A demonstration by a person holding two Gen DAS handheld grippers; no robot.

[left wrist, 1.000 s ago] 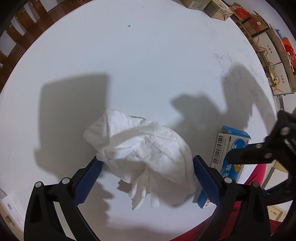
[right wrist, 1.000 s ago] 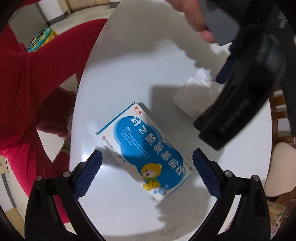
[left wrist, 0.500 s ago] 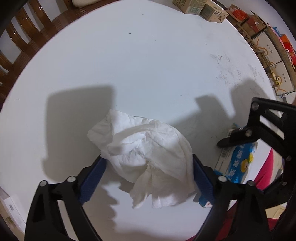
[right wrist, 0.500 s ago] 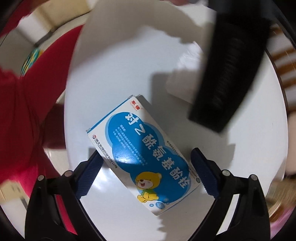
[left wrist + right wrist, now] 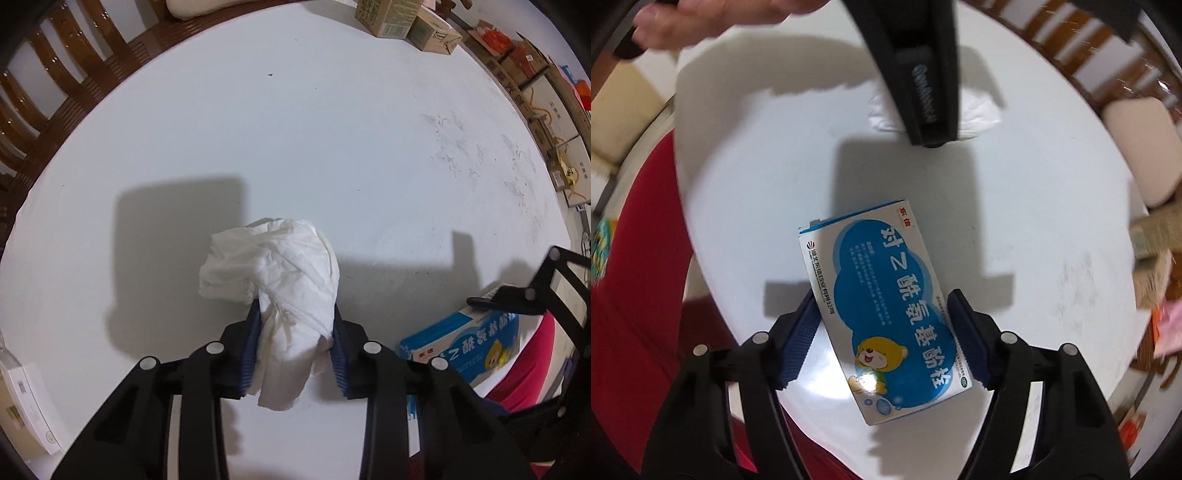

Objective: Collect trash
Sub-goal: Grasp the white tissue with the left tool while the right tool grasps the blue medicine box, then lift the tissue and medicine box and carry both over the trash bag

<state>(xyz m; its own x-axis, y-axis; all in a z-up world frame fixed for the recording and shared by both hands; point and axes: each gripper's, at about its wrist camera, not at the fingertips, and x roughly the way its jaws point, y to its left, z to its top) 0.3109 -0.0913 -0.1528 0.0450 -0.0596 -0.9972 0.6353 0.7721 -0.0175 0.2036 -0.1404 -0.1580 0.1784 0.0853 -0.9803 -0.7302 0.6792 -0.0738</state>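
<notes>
A crumpled white tissue (image 5: 280, 266) lies on the round white table (image 5: 295, 129). My left gripper (image 5: 293, 314) points straight down over it; its jaws are closing and the blue pads squeeze the tissue's near end. A blue and white medicine box (image 5: 882, 306) with a cartoon bear lies flat near the table's edge. My right gripper (image 5: 882, 295) straddles it, jaws closing, and the pads meet its two long sides. In the left wrist view the box (image 5: 461, 343) shows at the right. In the right wrist view the left gripper's body hides most of the tissue (image 5: 979, 110).
Wooden chairs (image 5: 55, 92) ring the table's far left side. Cardboard boxes (image 5: 388, 18) stand beyond the far edge. A white carton (image 5: 26, 398) sits at the left rim. Red clothing (image 5: 635, 295) is close to the table by the box, and a hand (image 5: 701, 22) shows above.
Both grippers' jaws have closed in. The left pads now pinch the tissue, which has bunched up narrower. The right gripper rolled, so the box now lies lengthwise between its pads.
</notes>
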